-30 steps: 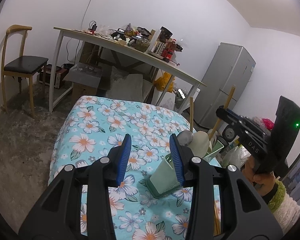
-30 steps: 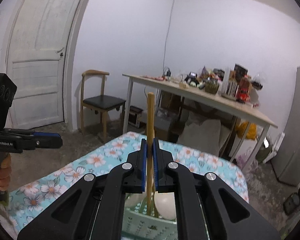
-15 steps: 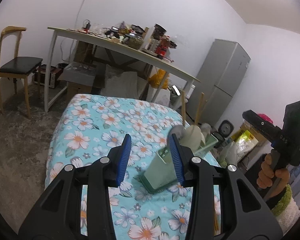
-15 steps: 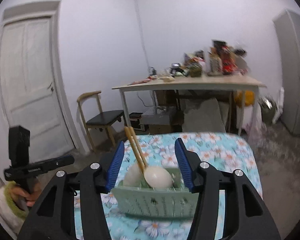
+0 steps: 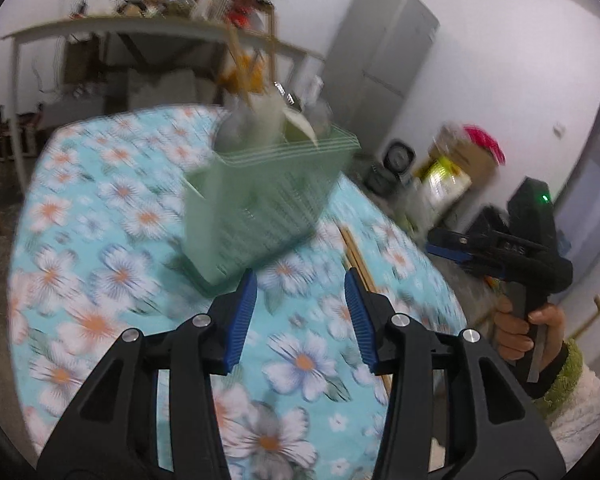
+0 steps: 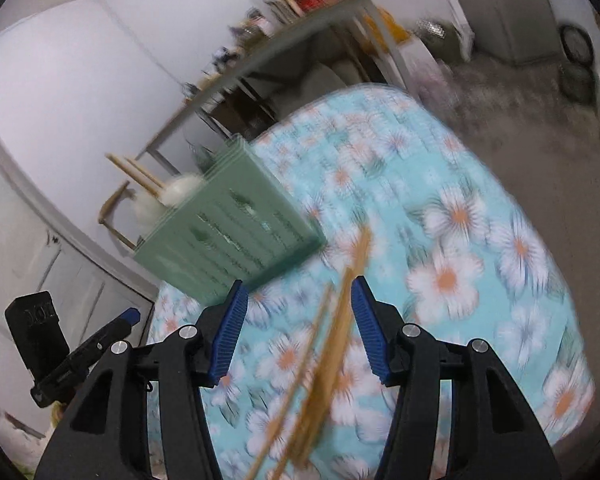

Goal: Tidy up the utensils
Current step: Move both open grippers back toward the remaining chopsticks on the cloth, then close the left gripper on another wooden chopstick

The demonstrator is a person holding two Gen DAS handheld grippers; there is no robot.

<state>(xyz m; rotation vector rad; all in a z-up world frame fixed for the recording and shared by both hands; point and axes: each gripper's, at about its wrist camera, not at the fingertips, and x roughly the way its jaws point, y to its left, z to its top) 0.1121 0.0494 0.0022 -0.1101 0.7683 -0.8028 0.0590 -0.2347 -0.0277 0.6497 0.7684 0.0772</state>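
The pictures are smeared by motion, and no text reads surely. Pale lettering on the side of the black right claw [image 5: 456, 249] is too blurred to make out.

Desk [image 5: 100, 280] covered with turquoise floral cloth; green slotted utensil basket [image 5: 260, 208] stands on it, wooden chopsticks [image 6: 332, 344] lie just beside.

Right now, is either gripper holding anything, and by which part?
Nothing is held. The left gripper, jaws opening, has only cloth between them. The right gripper stands open over loose chopsticks on the table.
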